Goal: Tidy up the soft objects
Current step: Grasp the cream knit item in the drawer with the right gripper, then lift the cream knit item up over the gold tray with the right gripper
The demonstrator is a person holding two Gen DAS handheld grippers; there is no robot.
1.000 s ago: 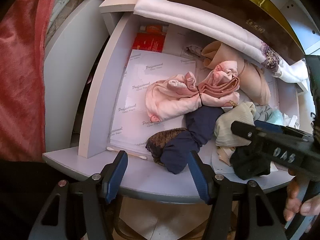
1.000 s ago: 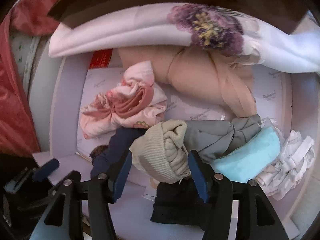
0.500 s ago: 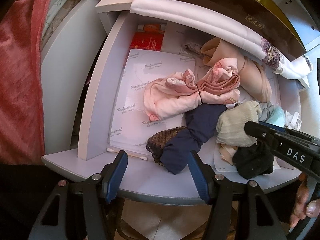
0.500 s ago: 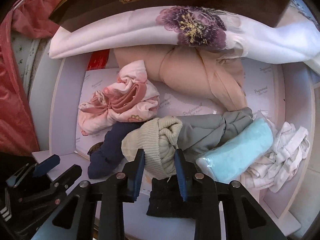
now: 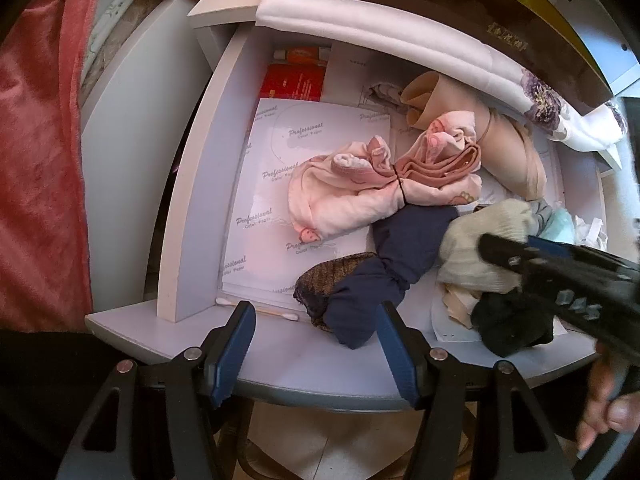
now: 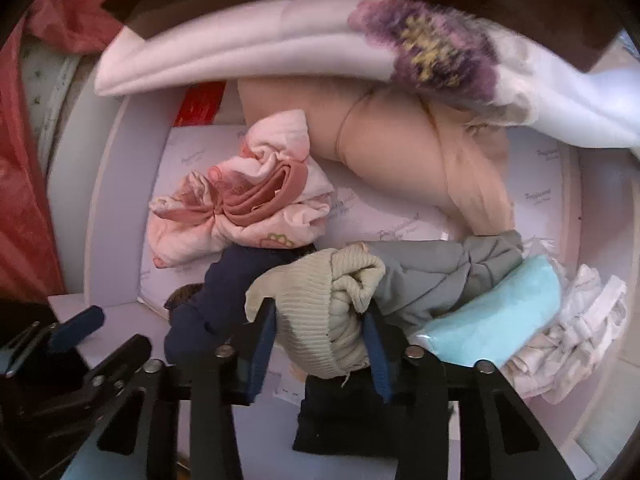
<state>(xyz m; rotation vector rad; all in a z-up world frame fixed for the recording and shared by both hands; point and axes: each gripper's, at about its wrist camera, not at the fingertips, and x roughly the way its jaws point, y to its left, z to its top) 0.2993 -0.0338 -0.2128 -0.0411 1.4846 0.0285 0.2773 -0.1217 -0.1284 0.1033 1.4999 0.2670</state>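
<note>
Two hand-held grippers were at the open drawer (image 5: 192, 184), and only the right hand-held gripper (image 6: 322, 344) was busy: its jaws were opening a little, yet the pads pressed on both sides of the cream ribbed sock bundle (image 6: 320, 312), so it gripped that bundle. The left hand-held gripper (image 5: 316, 350) hung open and empty over the near edge of the drawer, just near the navy bundle (image 5: 384, 272). The cream bundle lay at the near right of the drawer, between the navy bundle and the grey roll (image 6: 432, 276), and partly over a black piece (image 6: 344, 420). To do this step well, I think the grip should stay on the thick middle and lift straight up, so the neighbours are not dragged. Its long axis ran roughly near to far, with the loose cuff pointing to the far side.
</note>
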